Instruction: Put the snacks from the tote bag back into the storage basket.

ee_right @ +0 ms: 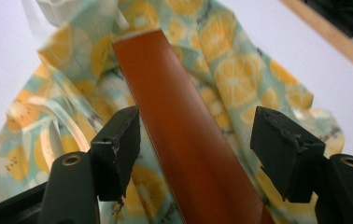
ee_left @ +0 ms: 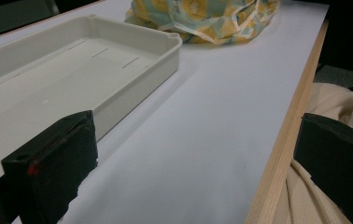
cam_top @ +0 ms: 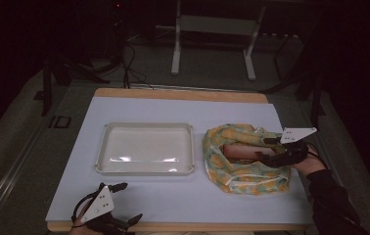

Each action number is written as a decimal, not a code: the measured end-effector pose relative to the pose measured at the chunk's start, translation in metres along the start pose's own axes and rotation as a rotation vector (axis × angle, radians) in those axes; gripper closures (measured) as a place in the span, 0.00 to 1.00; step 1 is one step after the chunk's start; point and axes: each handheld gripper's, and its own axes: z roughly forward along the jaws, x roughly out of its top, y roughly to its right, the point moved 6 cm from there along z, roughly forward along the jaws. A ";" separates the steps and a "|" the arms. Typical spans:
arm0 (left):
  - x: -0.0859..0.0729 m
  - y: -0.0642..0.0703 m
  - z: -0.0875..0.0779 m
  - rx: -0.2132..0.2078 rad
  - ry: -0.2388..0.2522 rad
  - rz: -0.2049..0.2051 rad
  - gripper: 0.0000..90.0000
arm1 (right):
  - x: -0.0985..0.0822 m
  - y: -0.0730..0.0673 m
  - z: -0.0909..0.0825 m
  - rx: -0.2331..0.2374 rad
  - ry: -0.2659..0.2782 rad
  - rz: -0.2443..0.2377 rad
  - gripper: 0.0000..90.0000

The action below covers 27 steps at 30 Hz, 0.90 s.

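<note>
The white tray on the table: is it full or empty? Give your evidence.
Empty. The white tray shows only its bare, glossy floor in the high view; the left gripper view shows nothing lying inside its walls either.

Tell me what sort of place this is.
Probably a lab or studio set up for recording tabletop handling, not a home. A white-covered table stands alone in a dark room, metal stand legs and loose cables sit on the floor behind it, and each hand carries a hand-held gripper.
</note>
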 end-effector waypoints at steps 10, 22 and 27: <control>-0.001 -0.001 0.000 0.001 -0.004 -0.002 0.00 | -0.009 0.005 0.011 0.022 -0.082 -0.015 0.33; -0.001 -0.002 0.000 0.004 -0.001 -0.010 0.00 | -0.018 0.007 0.022 0.031 -0.190 -0.048 0.31; -0.001 -0.002 0.000 0.001 0.002 -0.019 0.00 | -0.022 0.006 0.024 0.036 -0.221 -0.081 0.35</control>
